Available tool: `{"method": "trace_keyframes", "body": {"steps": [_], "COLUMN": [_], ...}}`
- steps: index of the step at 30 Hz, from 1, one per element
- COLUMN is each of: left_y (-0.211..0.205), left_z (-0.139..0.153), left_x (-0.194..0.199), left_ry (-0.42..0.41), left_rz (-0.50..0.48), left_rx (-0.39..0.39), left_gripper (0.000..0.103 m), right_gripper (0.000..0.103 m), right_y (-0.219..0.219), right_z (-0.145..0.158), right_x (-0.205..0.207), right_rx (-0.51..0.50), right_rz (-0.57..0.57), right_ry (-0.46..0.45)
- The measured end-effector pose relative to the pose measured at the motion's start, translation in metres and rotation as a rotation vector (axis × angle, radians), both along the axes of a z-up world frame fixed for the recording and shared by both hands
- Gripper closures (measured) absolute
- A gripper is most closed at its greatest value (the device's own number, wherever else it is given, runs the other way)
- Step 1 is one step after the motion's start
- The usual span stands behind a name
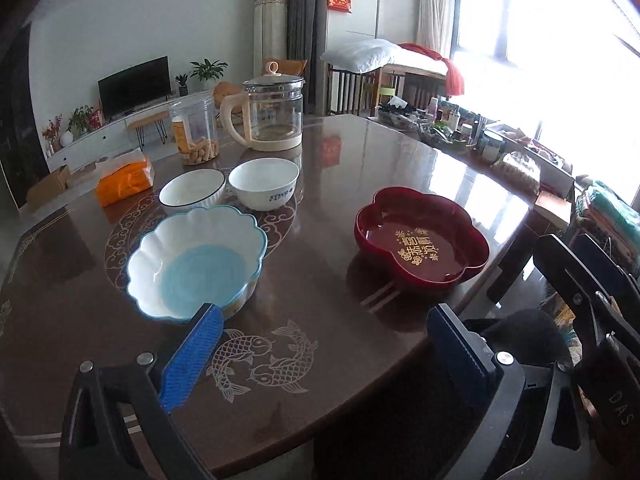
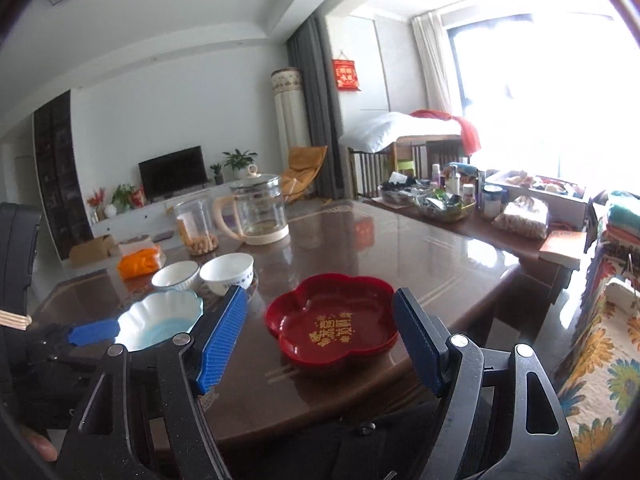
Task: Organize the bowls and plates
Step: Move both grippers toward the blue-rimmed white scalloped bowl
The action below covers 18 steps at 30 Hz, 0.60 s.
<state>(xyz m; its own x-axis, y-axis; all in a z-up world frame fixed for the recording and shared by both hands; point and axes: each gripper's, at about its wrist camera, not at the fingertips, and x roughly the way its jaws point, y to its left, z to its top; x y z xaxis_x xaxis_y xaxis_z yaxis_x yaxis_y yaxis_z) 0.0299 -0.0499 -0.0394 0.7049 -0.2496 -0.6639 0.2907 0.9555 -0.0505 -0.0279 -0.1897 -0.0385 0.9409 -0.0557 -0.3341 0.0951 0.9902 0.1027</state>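
Four dishes sit right side up on the brown bench (image 1: 340,184). A red flower-shaped plate (image 1: 422,240) lies flat near the right edge, alone. Well to its left is a wavy blue and white bowl (image 1: 196,260). Just behind that bowl stand two white bowls, a dark-rimmed bowl (image 1: 192,192) and a plain white bowl (image 1: 264,184), side by side. A glass kettle (image 1: 274,114), a clear jar (image 1: 194,132) and an orange pack (image 1: 125,182) stand farther back. The left gripper (image 1: 324,344) and the right gripper (image 2: 320,344) both have jaws spread wide, holding nothing.

A red flower-shaped plate (image 1: 422,238) sits upright, apart from the rest. A scalloped blue-and-white bowl (image 1: 196,262) sits near two white bowls (image 1: 228,188) standing side by side.
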Motion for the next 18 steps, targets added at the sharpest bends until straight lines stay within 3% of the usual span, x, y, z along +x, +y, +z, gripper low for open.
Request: {"method": "trace_keyframes", "body": {"steps": [2, 6, 9, 18], "left_y": [0.012, 0.026, 0.026, 0.023], "left_z": [0.0, 0.001, 0.001, -0.004], "left_x": [0.001, 0.007, 0.01, 0.013], "left_ry": [0.003, 0.018, 0.015, 0.027], "left_rz": [0.034, 0.091, 0.108, 0.115], "left_rx": [-0.04, -0.075, -0.054, -0.01], "left_gripper": [0.002, 0.002, 0.002, 0.002], "right_gripper": [0.025, 0.025, 0.025, 0.025], "right_y": [0.001, -0.006, -0.008, -0.006], "right_z": [-0.003, 0.006, 0.008, -0.007], "right_x": [0.004, -0.006, -0.01, 0.001], "right_rx": [0.012, 0.033, 0.008, -0.016], "right_rz": [0.005, -0.031, -0.056, -0.077], "right_ry": [0.014, -0.049, -0.06, 0.028]}}
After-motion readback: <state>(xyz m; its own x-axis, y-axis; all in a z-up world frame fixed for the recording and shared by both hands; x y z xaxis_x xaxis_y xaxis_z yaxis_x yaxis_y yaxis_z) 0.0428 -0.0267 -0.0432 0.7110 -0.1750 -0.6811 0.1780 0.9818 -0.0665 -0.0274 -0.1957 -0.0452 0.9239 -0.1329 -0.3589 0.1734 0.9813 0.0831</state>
